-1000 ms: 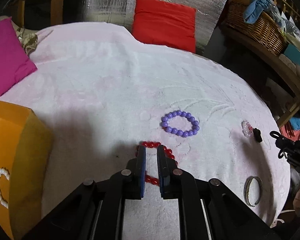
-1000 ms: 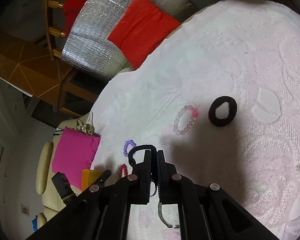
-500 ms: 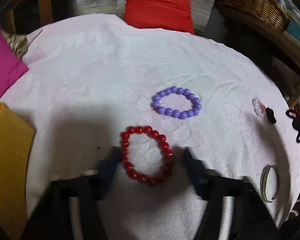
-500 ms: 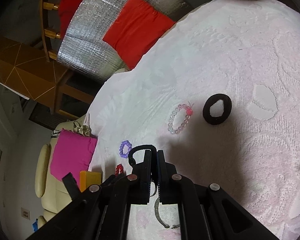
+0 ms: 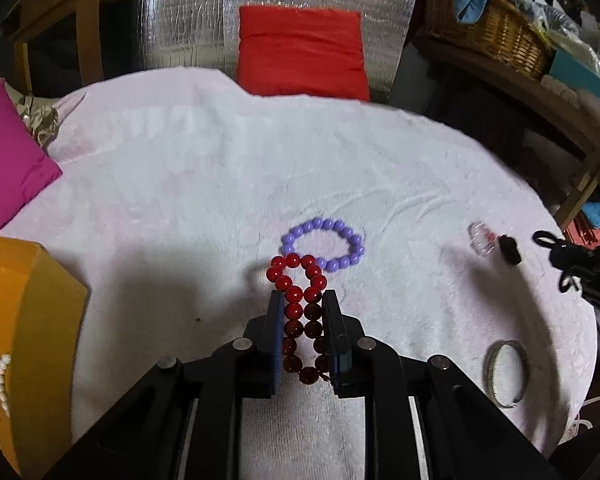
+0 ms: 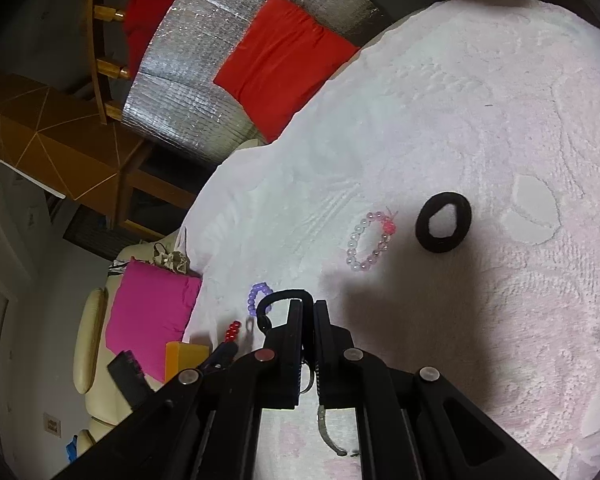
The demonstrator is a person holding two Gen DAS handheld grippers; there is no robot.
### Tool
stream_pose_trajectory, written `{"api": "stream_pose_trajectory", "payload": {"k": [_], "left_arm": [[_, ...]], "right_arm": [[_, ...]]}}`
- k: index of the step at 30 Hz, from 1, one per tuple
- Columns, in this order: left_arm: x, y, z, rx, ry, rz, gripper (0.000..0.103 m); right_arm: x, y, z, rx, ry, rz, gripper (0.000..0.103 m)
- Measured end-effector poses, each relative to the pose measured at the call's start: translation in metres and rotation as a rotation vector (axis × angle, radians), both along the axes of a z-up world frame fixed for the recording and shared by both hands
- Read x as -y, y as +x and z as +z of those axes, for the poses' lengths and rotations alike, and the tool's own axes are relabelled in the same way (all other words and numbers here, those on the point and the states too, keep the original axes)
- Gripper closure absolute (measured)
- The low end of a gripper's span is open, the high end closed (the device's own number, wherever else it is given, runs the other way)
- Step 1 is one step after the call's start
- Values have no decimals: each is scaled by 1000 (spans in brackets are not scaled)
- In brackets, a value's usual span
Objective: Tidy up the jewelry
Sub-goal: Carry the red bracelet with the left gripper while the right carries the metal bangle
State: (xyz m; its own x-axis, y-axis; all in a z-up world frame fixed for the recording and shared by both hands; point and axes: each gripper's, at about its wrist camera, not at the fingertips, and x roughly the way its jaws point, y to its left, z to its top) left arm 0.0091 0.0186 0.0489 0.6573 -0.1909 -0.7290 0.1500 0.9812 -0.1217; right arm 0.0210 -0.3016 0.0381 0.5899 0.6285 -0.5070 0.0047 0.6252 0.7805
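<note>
**Red bracelet pinched flat, box well off to the side**

The left claw (image 5: 302,300) has just been closing, and its blue-lined jaws now clamp the red round-bead bracelet (image 5: 300,312), squeezing the loop into two parallel strands. The far end of the loop sticks out past the tips toward the purple bead bracelet (image 5: 324,246), which lies just beyond on the pale pink textured cloth over the counter (image 5: 180,184).

The likely risk is slip: smooth round beads can roll between flat pads, and only part of the loop is gripped, so a quick swing toward the orange box (image 5: 24,320) at the left edge could let it slide out. That box already shows a white pearl strand (image 5: 2,376). The protruding end may also catch the purple beads and drag them if the claw travels low.

The left claw points steeply down at the cloth. The right claw (image 6: 307,308) is angled less steeply, its jaws together on a thin black looped cord (image 6: 278,300), with a clear-and-pink bead bracelet (image 6: 370,246) and a black fabric hair tie (image 6: 444,222) lying apart on the cloth ahead. A silver metal bangle (image 5: 506,374) rests near the counter's right edge.
</note>
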Motion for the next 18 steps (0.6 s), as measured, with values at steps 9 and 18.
{"api": "stream_pose_trajectory", "payload": {"k": [9,18], "left_arm": [[-19,-21,23,49,-39,3,84],[-42,-47,50,117,-79,27,84]], "right_arm": [[-18,-2,5,12,-6,26,97],[-42,-6,13,26,-7,67,97]]}}
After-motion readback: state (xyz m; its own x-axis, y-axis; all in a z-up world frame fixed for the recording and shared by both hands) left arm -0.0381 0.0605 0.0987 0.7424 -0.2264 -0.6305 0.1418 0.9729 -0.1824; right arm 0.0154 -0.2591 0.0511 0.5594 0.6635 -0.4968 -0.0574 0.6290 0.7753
